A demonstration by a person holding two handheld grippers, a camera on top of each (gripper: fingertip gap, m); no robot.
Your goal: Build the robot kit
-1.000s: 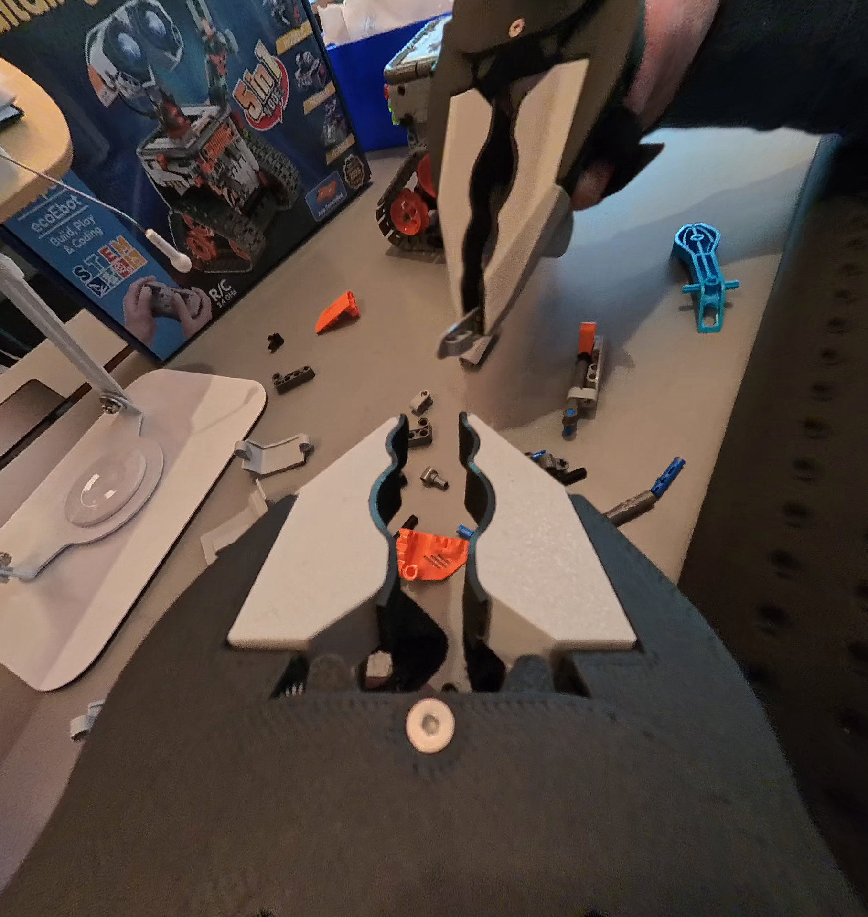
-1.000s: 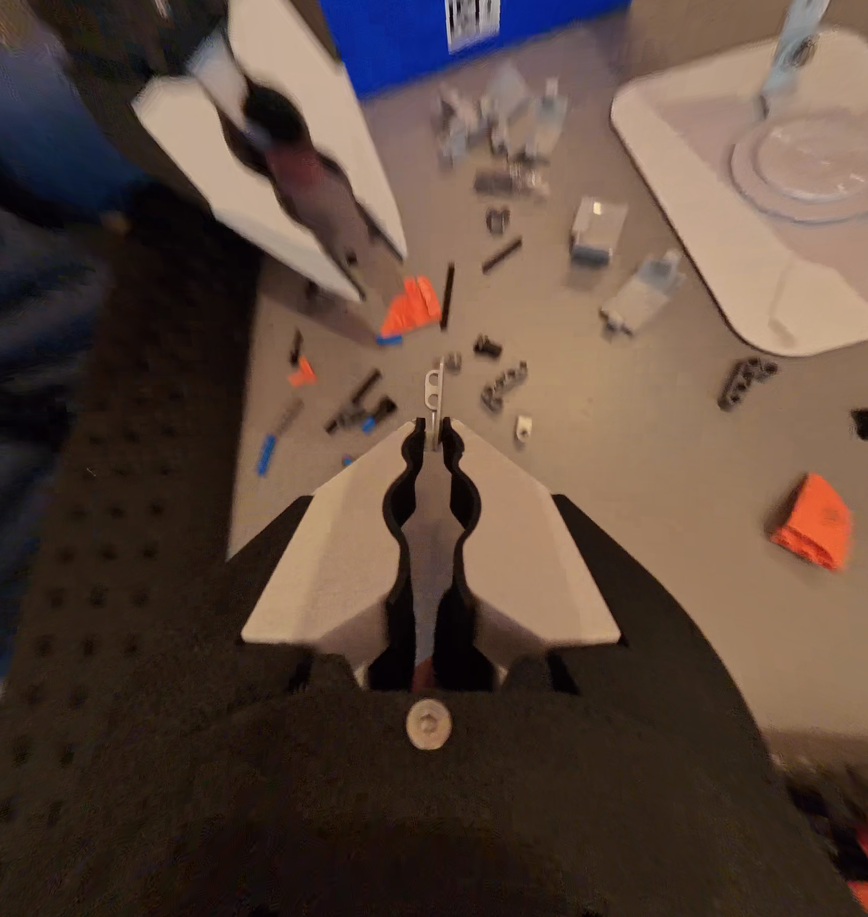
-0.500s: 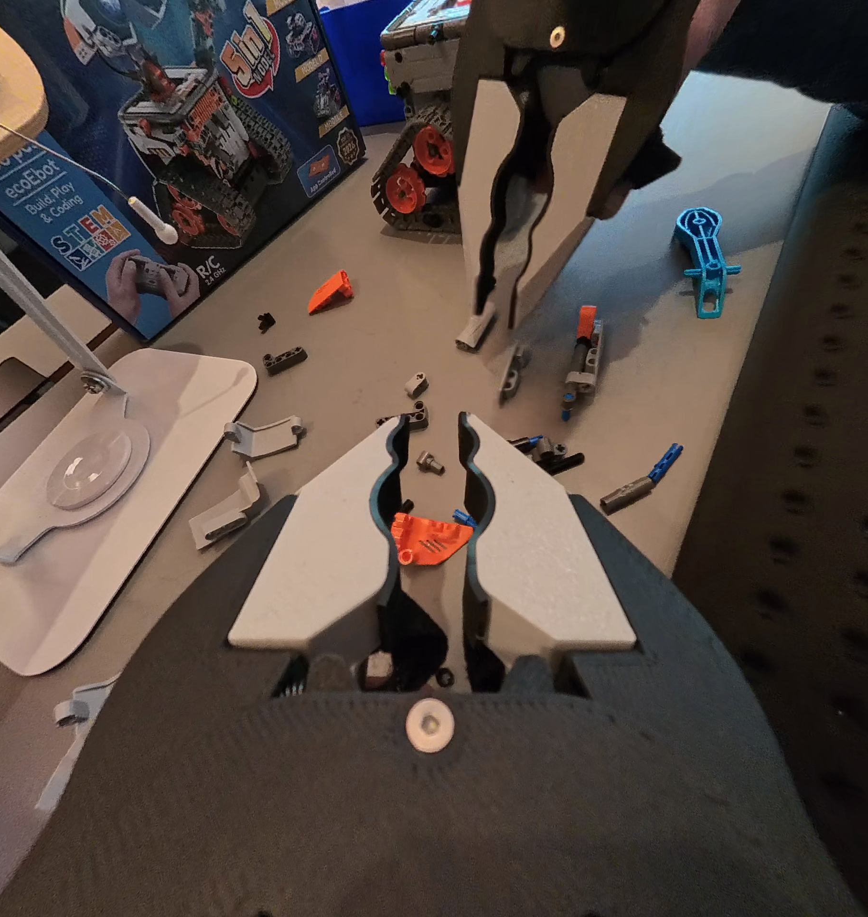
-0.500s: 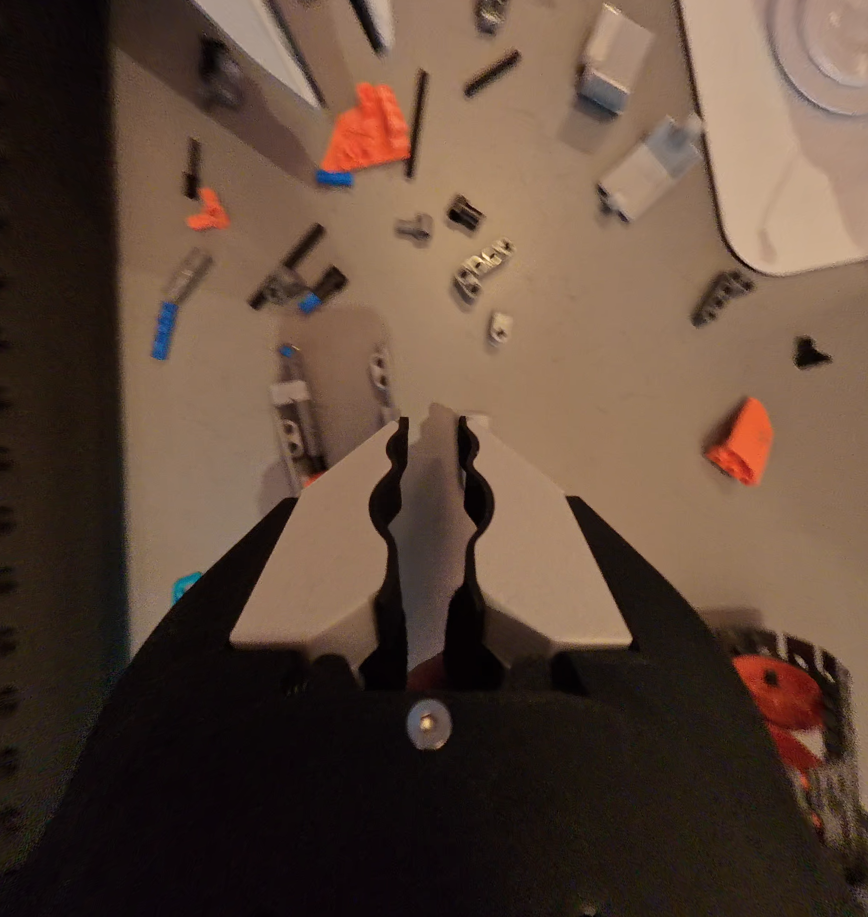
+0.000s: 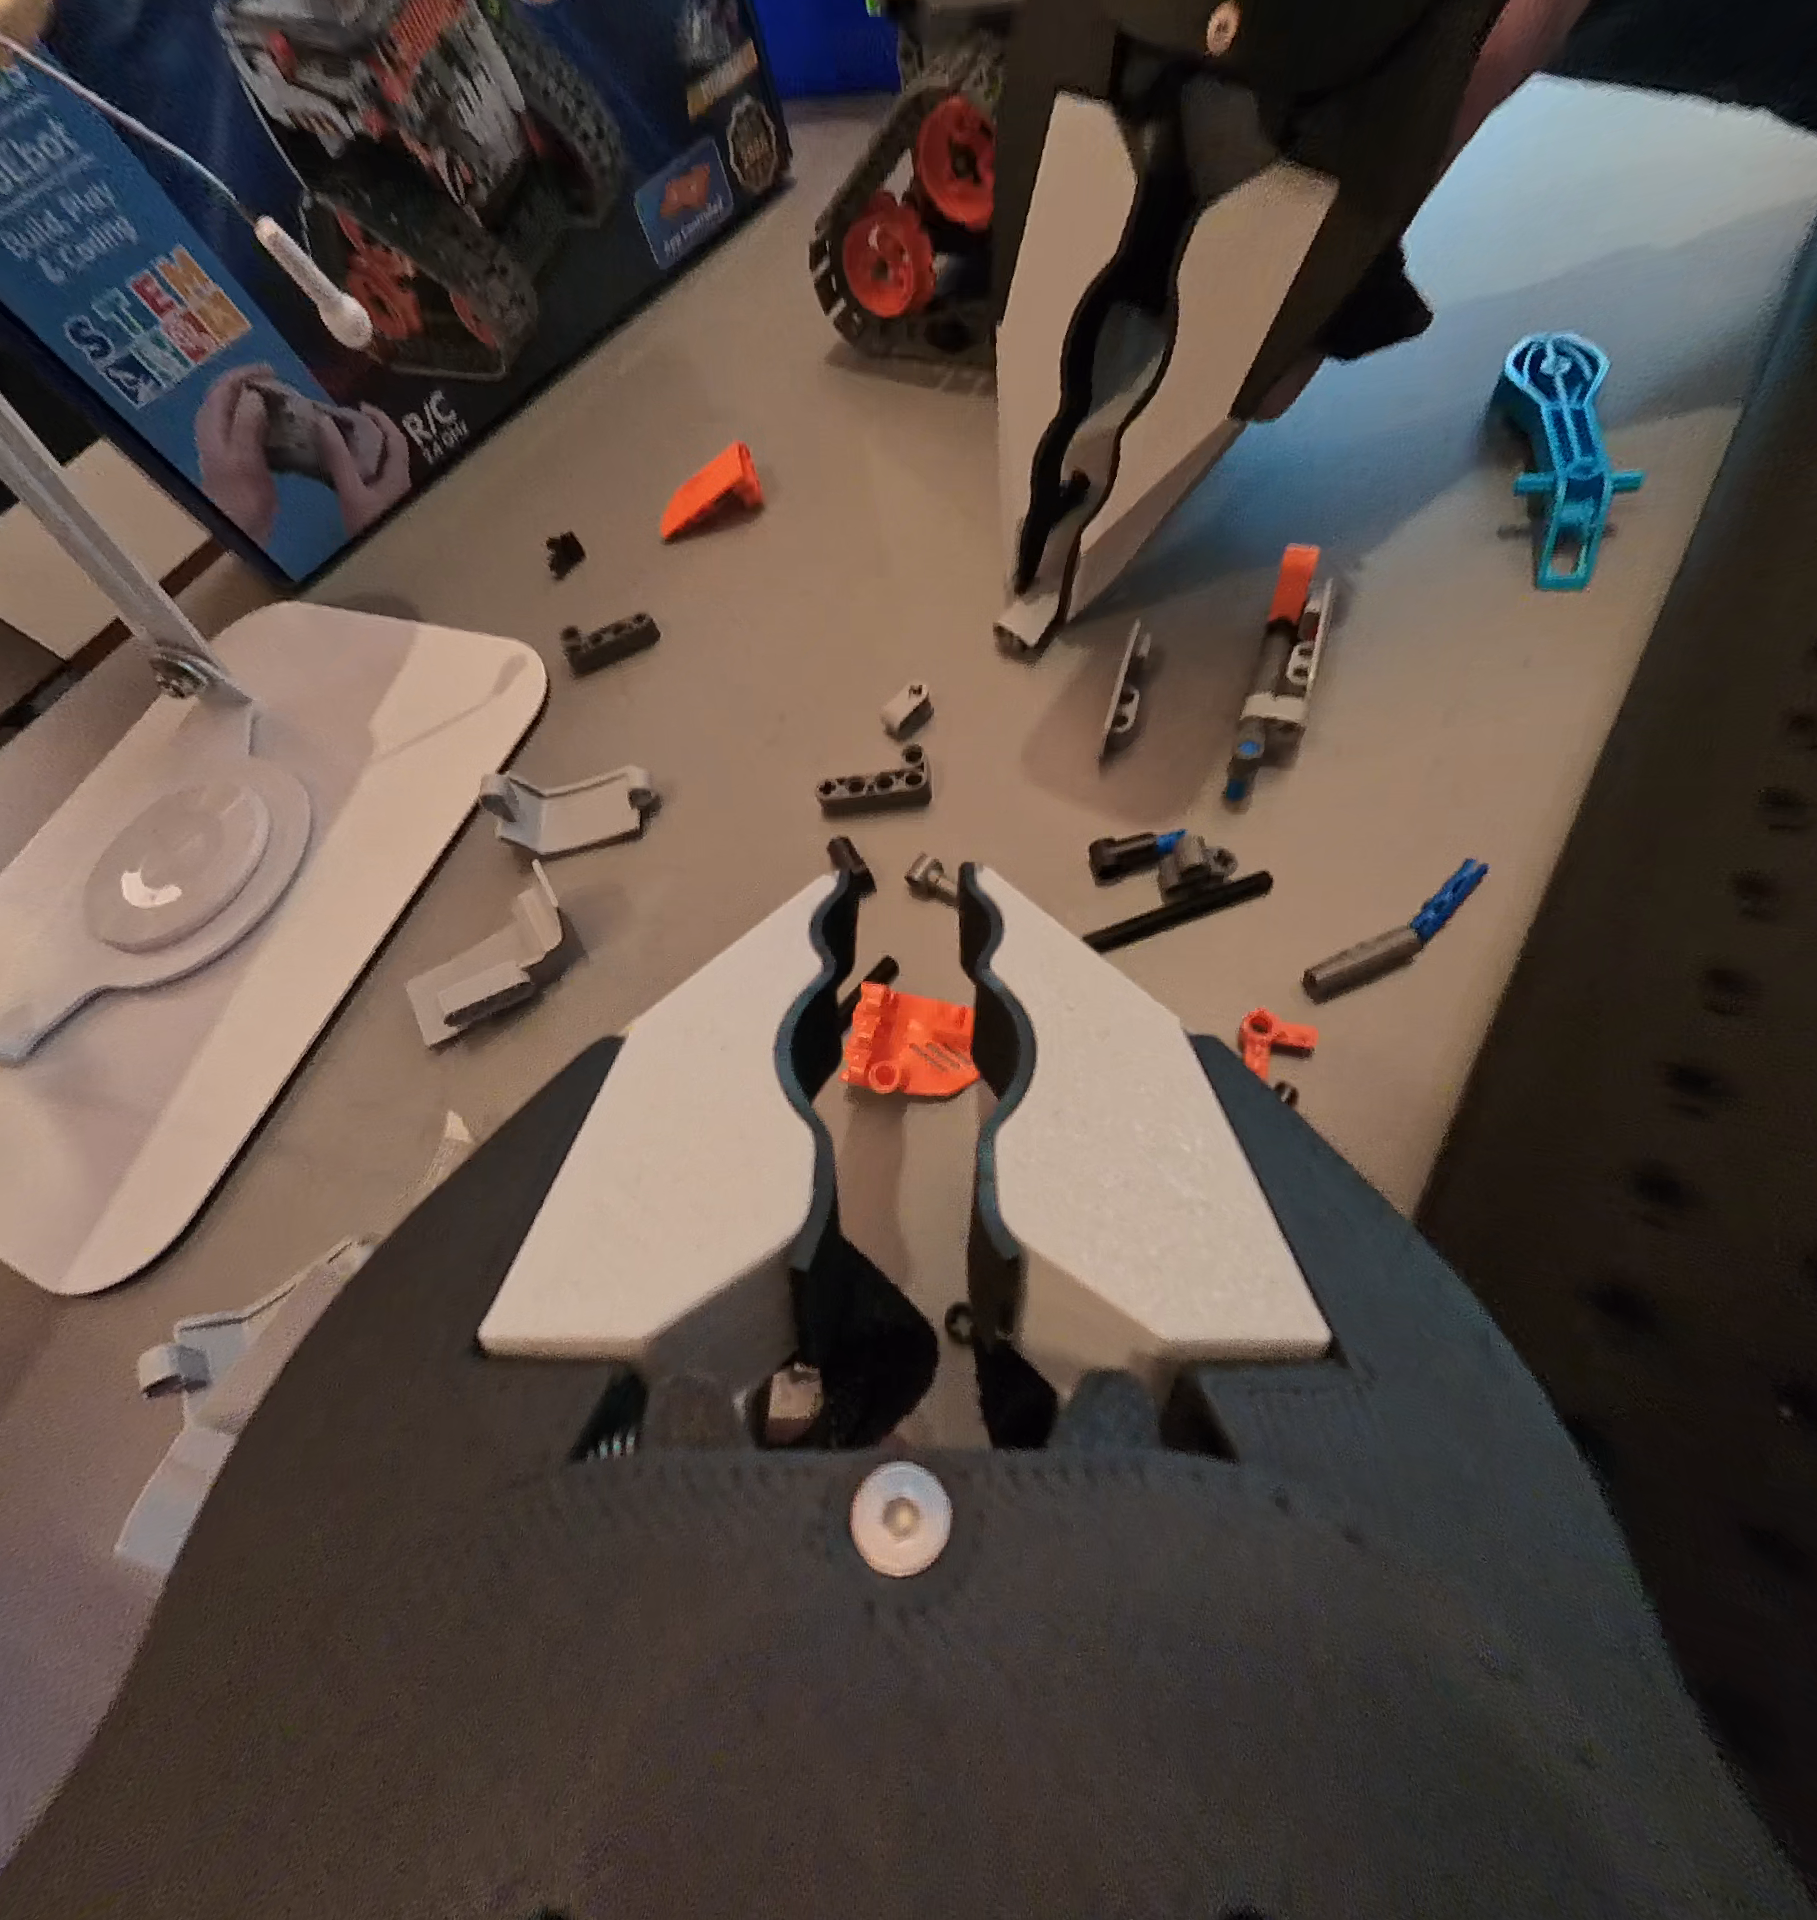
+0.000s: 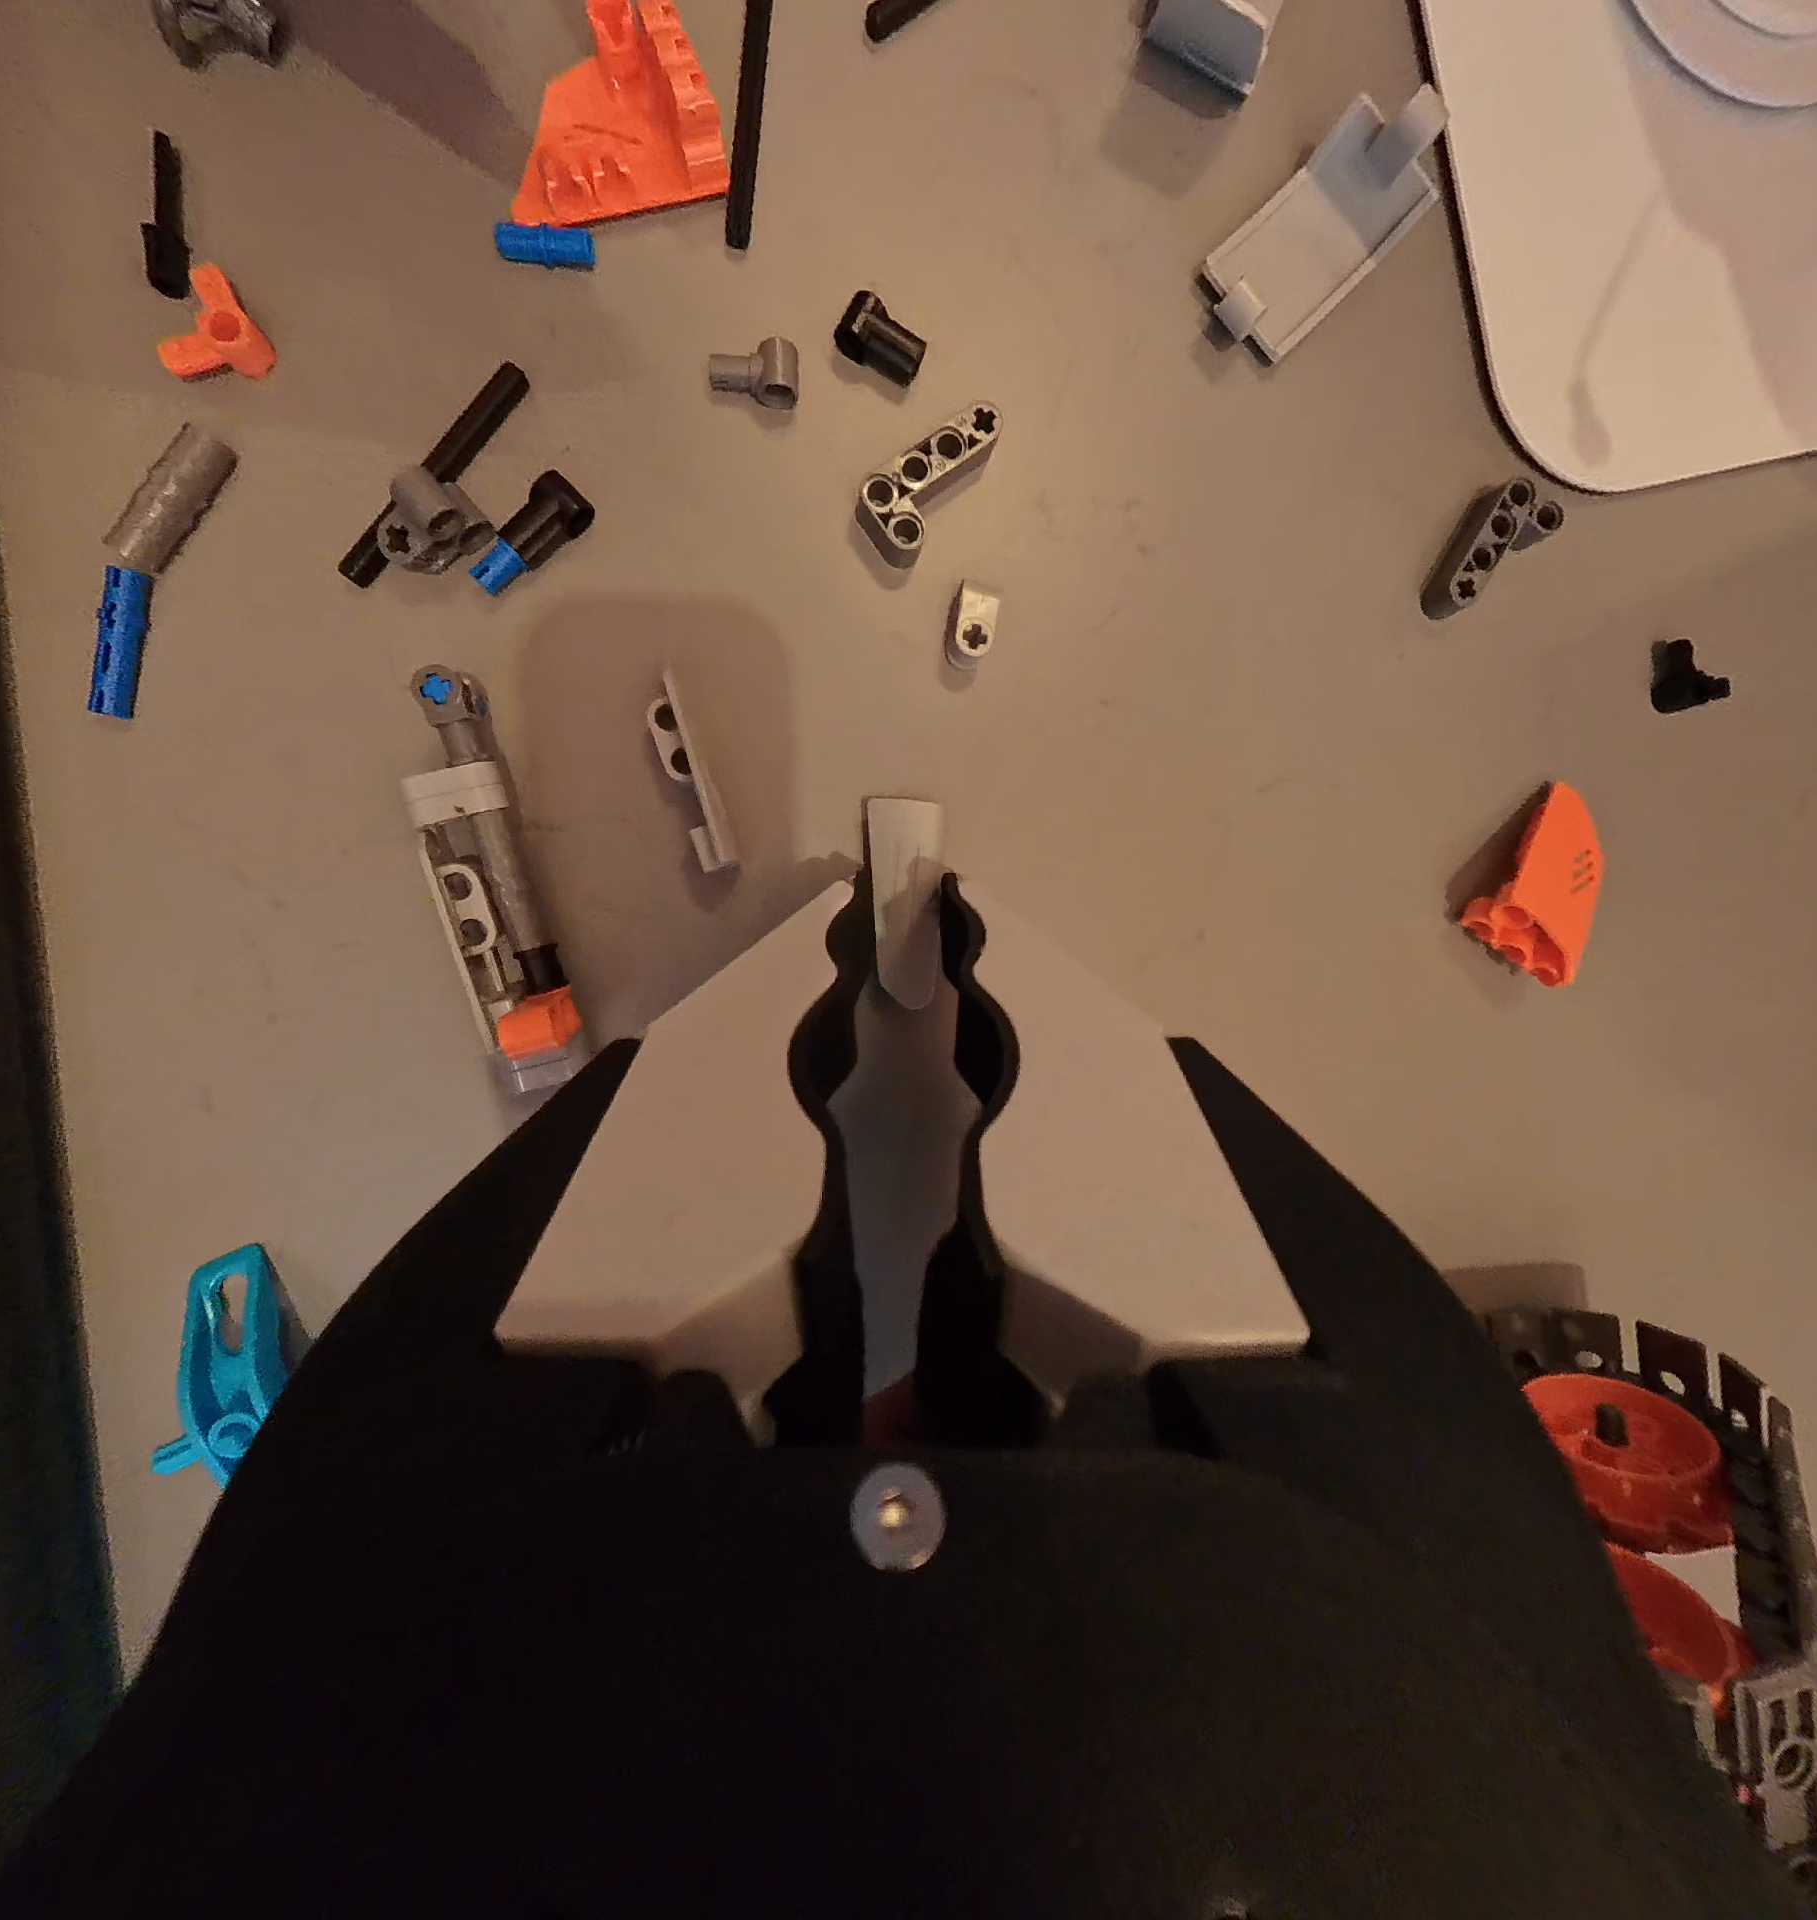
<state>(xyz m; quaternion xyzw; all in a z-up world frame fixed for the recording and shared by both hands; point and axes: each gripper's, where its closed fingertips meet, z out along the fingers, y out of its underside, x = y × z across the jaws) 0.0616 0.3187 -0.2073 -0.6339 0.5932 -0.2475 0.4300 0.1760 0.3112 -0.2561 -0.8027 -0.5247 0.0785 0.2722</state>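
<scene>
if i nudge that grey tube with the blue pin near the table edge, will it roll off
The grey tube with the blue pin looks round, so it would probably roll sideways. It lies close to the table edge, so a nudge that way could drop it. It looks like stiff, light plastic.

Both grippers are the same build: the left gripper (image 5: 909, 883) and right gripper (image 6: 899, 883) each have a chunky matte black 3D-printed body, pale grey wedge-shaped fingers (image 5: 696, 1122) with wavy dark inner edges, and one silver screw (image 5: 901, 1519) dead centre.
</scene>
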